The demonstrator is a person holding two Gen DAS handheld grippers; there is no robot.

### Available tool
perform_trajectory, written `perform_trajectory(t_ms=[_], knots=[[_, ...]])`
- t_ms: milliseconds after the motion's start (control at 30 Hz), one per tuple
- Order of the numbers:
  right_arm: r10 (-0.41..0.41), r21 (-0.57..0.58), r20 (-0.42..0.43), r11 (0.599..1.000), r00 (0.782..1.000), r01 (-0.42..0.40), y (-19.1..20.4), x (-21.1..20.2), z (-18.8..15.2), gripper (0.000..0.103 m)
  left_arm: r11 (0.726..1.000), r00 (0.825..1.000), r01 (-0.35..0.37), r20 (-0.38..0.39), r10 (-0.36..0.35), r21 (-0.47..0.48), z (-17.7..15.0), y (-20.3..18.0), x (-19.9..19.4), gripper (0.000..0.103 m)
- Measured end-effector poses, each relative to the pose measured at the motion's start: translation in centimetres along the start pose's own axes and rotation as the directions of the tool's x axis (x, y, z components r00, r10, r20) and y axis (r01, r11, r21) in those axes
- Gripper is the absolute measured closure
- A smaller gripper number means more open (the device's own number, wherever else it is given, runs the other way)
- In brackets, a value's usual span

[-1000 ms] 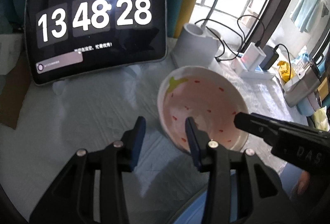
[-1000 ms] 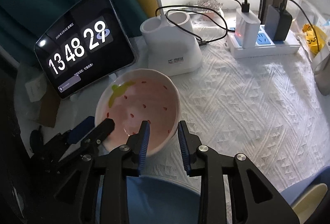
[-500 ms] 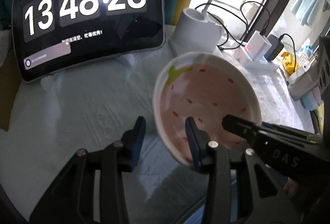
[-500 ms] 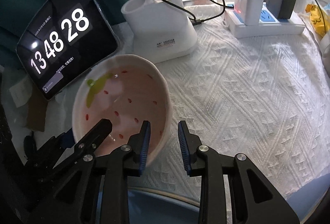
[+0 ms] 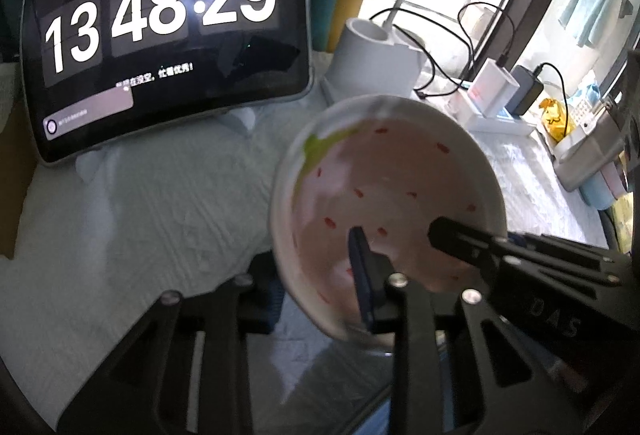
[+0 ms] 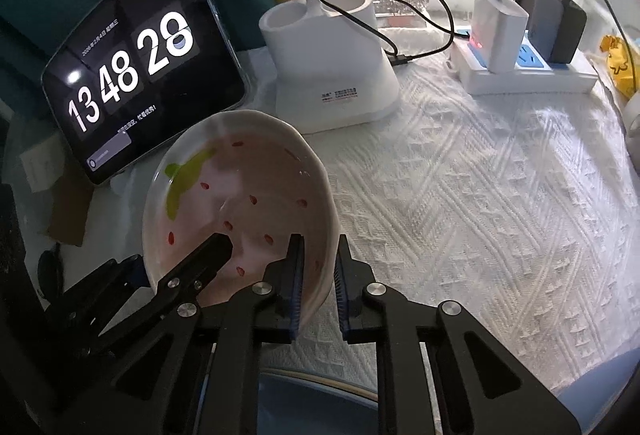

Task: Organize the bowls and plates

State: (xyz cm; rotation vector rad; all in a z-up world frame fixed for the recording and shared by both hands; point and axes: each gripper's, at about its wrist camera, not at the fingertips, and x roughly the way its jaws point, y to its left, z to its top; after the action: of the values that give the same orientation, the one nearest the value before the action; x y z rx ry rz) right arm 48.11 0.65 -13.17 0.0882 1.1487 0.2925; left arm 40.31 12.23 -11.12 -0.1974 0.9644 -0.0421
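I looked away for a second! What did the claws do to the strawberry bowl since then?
Both claws are closing on the strawberry bowl: the left claw straddles its left rim, the right claw its right rim, each with one finger inside. The bowl now looks tilted and nearer. The clock tablet, white holder and power strip stayed put.

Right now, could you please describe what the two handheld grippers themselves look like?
Both are matte black. The left gripper and the right gripper each have two flat, triangular open-frame fingers with cut-out windows, silver round screw heads and ribbed blue pads on the inner faces. Embossed letters "DAS" mark the right gripper's side in the left wrist view.
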Motion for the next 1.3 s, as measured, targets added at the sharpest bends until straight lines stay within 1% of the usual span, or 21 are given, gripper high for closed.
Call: perform_trajectory(t_ms=[167, 600, 1000, 1300], knots=[[0.005, -0.009, 0.024, 1.0, 1.0, -0.004, 0.0, -1.1, 0.3, 0.088, 1.0, 1.0, 0.004, 0.025, -0.004, 0.008, 0.0, -0.2, -0.9, 0.073], [0.015, -0.004, 0.077, 1.0, 0.997, -0.015, -0.7, -4.9, -0.1, 0.088, 0.999, 0.997, 0.021, 0.071, -0.022, 0.024, -0.3, -1.6, -4.0, 0.073], [0.031, -0.015, 0.142, 0.999, 0.989, -0.03, -0.9, -9.1, -1.5, 0.088, 0.999, 0.991, 0.018, 0.128, -0.024, 0.049, -0.9, -3.8, -8.0, 0.073], [0.038, -0.003, 0.172, 0.999, 0.984, -0.038, -2.0, -11.6, -2.9, 0.088, 0.997, 0.989, 0.022, 0.147, -0.033, 0.076, -1.7, -5.8, -9.6, 0.073]])
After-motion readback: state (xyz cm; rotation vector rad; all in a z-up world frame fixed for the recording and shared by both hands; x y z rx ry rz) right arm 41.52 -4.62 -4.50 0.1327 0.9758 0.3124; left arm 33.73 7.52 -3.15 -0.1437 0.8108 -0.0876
